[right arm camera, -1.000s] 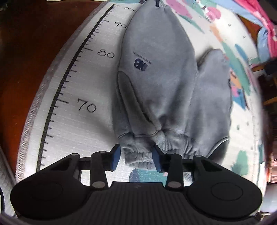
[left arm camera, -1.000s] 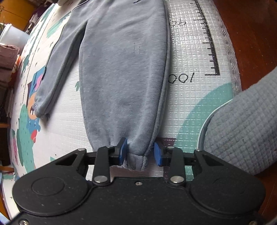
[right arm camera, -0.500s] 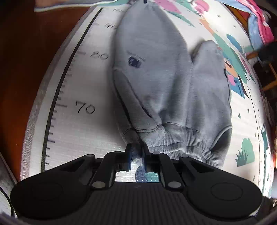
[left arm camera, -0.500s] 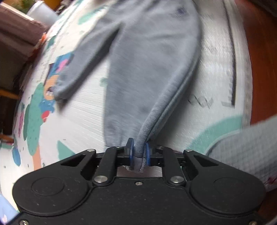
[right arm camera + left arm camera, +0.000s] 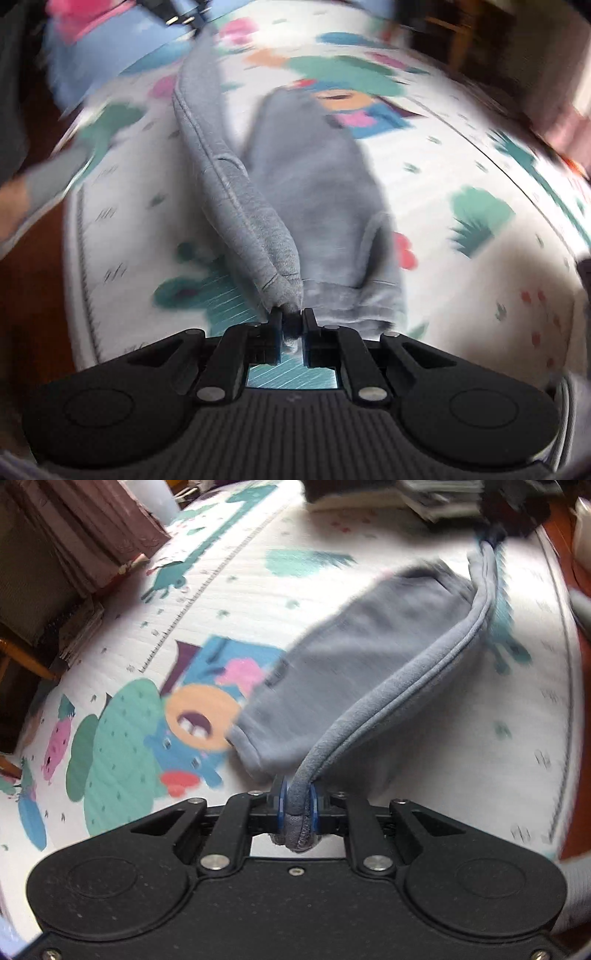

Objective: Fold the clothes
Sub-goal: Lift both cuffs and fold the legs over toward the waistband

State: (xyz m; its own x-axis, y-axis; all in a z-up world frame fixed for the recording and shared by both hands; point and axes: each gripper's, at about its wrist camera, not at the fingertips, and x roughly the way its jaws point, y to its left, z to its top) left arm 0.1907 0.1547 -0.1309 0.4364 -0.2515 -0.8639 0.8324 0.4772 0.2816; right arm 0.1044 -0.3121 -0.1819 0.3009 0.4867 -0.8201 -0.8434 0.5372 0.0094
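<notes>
Grey sweatpants (image 5: 362, 657) hang stretched between my two grippers above a patterned play mat (image 5: 229, 602). My left gripper (image 5: 297, 808) is shut on the leg cuff, and a taut side seam runs from it up to the far right, where the other gripper (image 5: 506, 520) shows blurred. The second leg droops onto the mat. In the right wrist view my right gripper (image 5: 292, 325) is shut on the waistband of the sweatpants (image 5: 314, 184); the cloth runs away toward the left gripper (image 5: 177, 14) at the top. Both views are motion-blurred.
The mat (image 5: 480, 177) has cartoon prints and a ruler strip. Brown folded fabric and furniture (image 5: 74, 539) stand at the mat's left side. Pink and blue clothes (image 5: 85, 44) lie at the far end. Dark wooden floor (image 5: 33, 295) borders the mat.
Both grippers closed on the sweatpants, left on the cuff and right on the waistband, then lifted and swung them sideways, so one leg now hangs taut in the air between them.
</notes>
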